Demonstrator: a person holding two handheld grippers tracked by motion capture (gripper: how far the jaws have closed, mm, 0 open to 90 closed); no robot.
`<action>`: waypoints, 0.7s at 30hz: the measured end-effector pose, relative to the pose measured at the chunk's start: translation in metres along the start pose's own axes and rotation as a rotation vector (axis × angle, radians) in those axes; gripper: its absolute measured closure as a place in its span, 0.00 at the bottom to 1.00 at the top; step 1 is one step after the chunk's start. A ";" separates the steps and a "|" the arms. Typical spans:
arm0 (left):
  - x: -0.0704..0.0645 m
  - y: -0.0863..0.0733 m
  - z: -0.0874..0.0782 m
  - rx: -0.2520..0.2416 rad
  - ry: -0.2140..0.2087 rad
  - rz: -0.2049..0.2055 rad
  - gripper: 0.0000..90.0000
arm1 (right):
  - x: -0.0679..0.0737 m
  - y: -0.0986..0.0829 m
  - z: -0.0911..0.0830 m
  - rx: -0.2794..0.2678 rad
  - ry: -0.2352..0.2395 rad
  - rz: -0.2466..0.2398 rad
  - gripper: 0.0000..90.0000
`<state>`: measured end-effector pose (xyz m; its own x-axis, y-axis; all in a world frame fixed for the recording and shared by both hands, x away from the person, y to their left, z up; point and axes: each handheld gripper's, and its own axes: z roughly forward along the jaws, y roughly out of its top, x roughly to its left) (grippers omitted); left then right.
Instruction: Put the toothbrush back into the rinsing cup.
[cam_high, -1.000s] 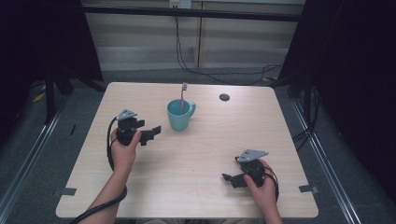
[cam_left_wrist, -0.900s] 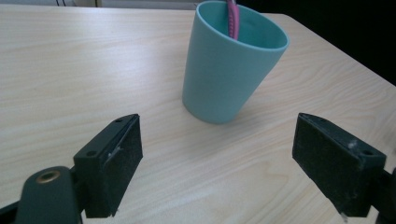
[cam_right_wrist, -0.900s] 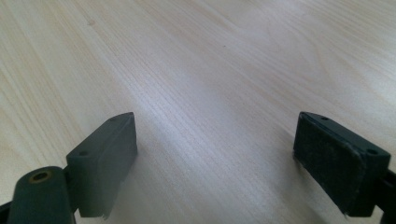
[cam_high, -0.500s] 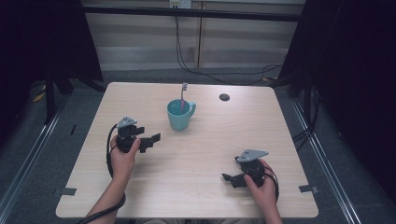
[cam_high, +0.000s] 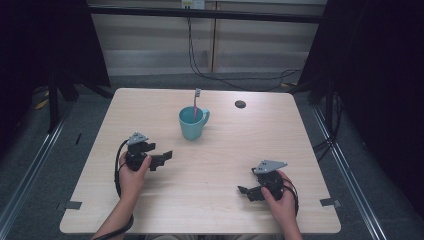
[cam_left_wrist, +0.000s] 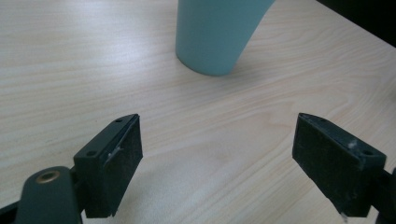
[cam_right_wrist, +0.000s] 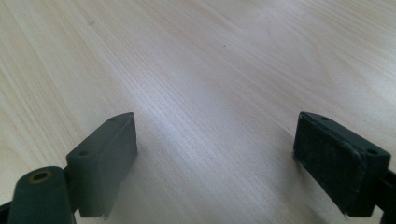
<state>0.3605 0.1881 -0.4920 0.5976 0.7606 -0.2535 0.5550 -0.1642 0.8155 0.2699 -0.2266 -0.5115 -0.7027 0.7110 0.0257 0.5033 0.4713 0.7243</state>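
A teal mug stands near the middle of the wooden table, with a pink-handled toothbrush upright in it. My left gripper sits low at the table's left, in front of the mug and a hand's width from it, open and holding nothing. Its own view shows the mug's base ahead between the wide-apart jaws. My right gripper rests open near the front right, and between its jaws there is bare wood.
A small dark round disc lies at the table's far right side. Black cables hang behind the far edge. Dark curtains and frame posts flank both sides. Tape marks sit at the front corners.
My left gripper has drawn back from the mug toward the front left and lowered. The right gripper has stayed put.
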 end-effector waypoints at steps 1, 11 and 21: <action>-0.001 -0.002 0.000 0.004 0.000 0.004 0.18 | 0.000 0.000 0.000 0.000 0.000 0.000 0.15; -0.002 -0.013 0.000 0.034 0.014 0.038 0.18 | 0.000 0.000 0.000 0.000 0.000 0.000 0.15; -0.008 -0.020 0.003 0.064 0.022 0.084 0.18 | 0.000 0.000 0.000 0.000 0.000 0.000 0.15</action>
<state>0.3466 0.1839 -0.5079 0.6312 0.7559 -0.1736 0.5397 -0.2673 0.7983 0.2699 -0.2265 -0.5115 -0.7028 0.7110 0.0257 0.5032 0.4712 0.7244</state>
